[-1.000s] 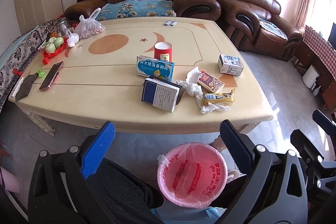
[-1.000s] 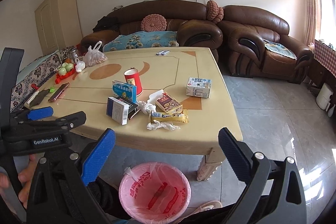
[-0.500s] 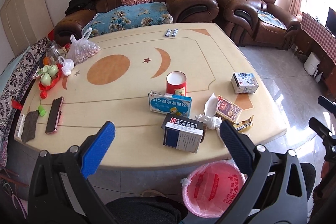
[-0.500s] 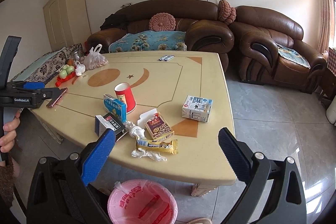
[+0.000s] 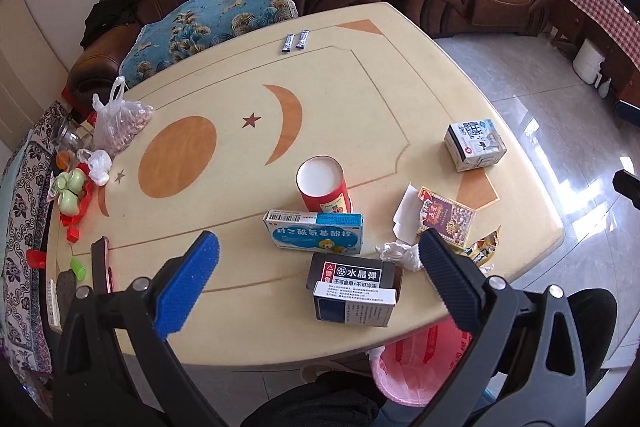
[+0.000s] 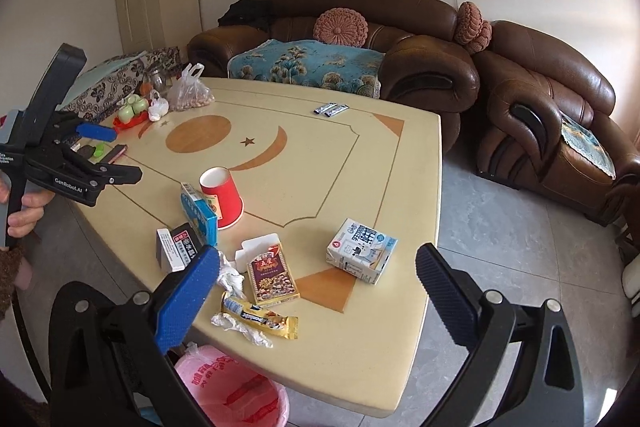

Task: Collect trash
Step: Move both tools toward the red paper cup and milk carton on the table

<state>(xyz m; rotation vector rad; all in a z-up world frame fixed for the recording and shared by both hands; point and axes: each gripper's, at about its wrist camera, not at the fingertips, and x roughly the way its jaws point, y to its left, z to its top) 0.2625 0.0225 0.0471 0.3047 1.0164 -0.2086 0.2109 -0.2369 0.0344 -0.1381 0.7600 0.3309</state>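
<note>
Trash lies on the near end of the cream table (image 5: pixel 360 99): a red paper cup (image 5: pixel 323 185), a blue medicine box (image 5: pixel 316 235), a black and white box (image 5: pixel 352 287), crumpled tissue (image 5: pixel 400 253), a brown snack box (image 6: pixel 272 275), a yellow wrapper (image 6: pixel 260 319) and a milk carton (image 6: pixel 362 255). A pink-lined trash bin (image 6: pixel 232 391) stands on the floor under the table's near edge. My left gripper (image 5: pixel 316 275) is open and empty above the boxes. My right gripper (image 6: pixel 316 291) is open and empty above the snack box.
A phone (image 5: pixel 100 263), green cups on a red tray (image 5: pixel 72 191), a bag of nuts (image 5: pixel 120 127) and two sachets (image 5: pixel 296 41) lie farther off on the table. Brown sofas (image 6: pixel 360 39) stand behind it. The left gripper shows in the right wrist view (image 6: pixel 80 163).
Both grippers have risen and moved forward over the table. The bin has dropped to the bottom of both views. Both stay open.
</note>
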